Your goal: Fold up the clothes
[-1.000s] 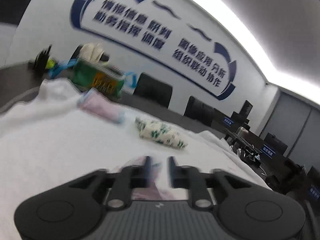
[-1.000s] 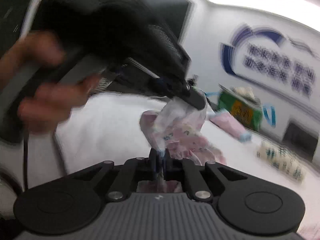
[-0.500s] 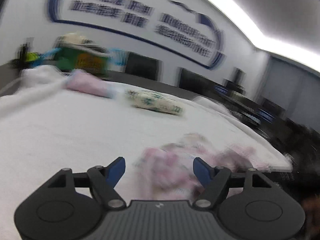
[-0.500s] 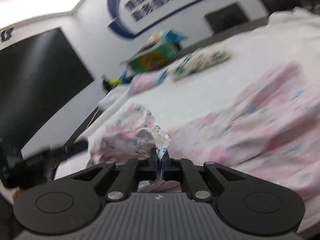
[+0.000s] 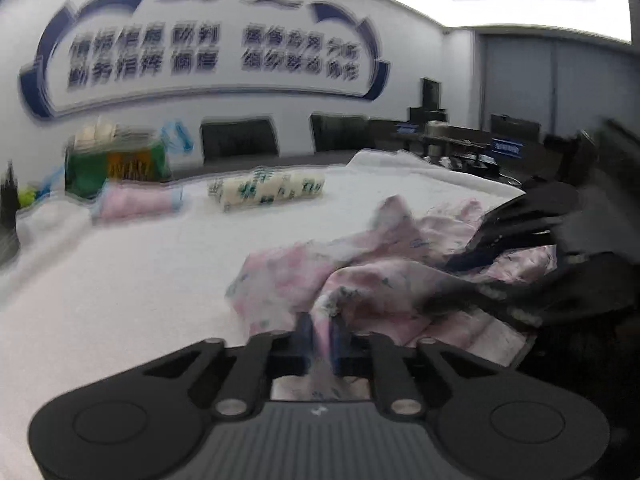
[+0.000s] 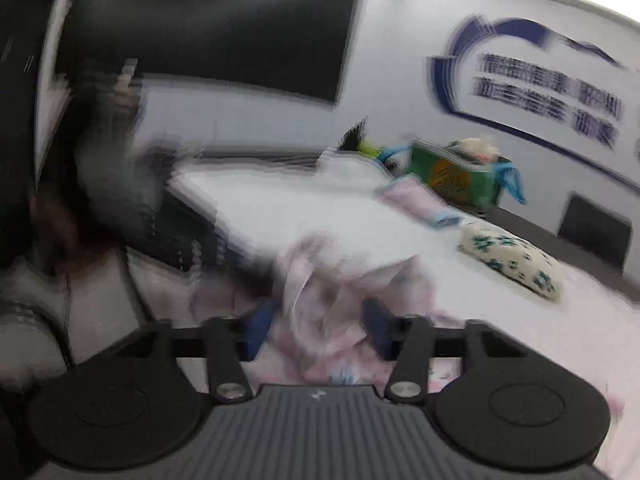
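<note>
As seen from the left wrist and read from left to right, the white-covered table [image 5: 120,280] carries one green bag [image 5: 116,164], with cloth showing at its top, near the far left edge. Just in front of it lies one folded pink bundle [image 5: 136,202]. To the right of that, apart from it, is one folded white bundle with green print [image 5: 266,190]. Both bundles lie with their long sides across the view. Two dark chairs [image 5: 239,140] stand behind the table under one blue wall sign [image 5: 208,52].

There is one loose garment [image 5: 360,276], pink with a small print, crumpled on the near right part of the table. Its long axis runs from the near centre up and away to the right, between the two grippers. Its folds are too blurred to tell front from back.

The left gripper [image 5: 322,332] is at the garment's near end. Its jaws are closing and almost together, with a fold of the fabric pinched between them. The right gripper [image 6: 318,320] is at the far right end. In its own view the two blue pads [image 6: 376,326] stand wide apart with bunched fabric between them. Blur hides whether the pads touch the fabric.

The open table to the left of the garment is bare white cover. The two bundles and the bag sit well beyond the garment.
</note>
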Tool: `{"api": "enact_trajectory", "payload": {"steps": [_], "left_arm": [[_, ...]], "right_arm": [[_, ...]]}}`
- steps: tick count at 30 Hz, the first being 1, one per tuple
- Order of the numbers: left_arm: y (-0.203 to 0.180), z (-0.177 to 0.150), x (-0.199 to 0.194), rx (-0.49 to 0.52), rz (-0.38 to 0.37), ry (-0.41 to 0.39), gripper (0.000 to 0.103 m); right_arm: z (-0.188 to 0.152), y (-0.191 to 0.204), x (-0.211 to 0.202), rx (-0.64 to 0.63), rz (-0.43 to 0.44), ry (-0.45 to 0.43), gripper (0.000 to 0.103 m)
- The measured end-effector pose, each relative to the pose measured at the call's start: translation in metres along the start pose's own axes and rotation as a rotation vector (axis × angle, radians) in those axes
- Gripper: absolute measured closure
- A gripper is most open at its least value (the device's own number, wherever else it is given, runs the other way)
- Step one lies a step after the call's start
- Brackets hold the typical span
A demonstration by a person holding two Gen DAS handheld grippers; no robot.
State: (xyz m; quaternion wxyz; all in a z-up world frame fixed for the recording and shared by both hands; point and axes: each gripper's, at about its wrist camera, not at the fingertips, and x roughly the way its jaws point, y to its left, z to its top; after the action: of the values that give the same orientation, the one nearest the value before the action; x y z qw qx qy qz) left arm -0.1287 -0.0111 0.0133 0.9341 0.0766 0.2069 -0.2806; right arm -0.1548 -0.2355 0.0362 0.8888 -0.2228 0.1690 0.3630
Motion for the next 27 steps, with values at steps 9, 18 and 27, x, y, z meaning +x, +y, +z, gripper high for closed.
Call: {"api": "enact_trajectory", "payload": {"steps": [9, 18, 27], "left_arm": [[-0.015, -0.014, -0.008, 0.094, -0.125, 0.033, 0.073], [0.026, 0.025, -0.001, -0.181, 0.028, -0.027, 0.048], [-0.004, 0.011, 0.060, -0.146, 0.121, 0.111, 0.052]], "right_arm": [[-0.010, -0.006, -0.014, -0.121, -0.024, 0.152, 0.100], [0.004, -0.047, -0.058, 0.176, -0.059, -0.189, 0.048], [-0.003, -0.066, 0.031, 0.224, 0.040, 0.027, 0.101]]}}
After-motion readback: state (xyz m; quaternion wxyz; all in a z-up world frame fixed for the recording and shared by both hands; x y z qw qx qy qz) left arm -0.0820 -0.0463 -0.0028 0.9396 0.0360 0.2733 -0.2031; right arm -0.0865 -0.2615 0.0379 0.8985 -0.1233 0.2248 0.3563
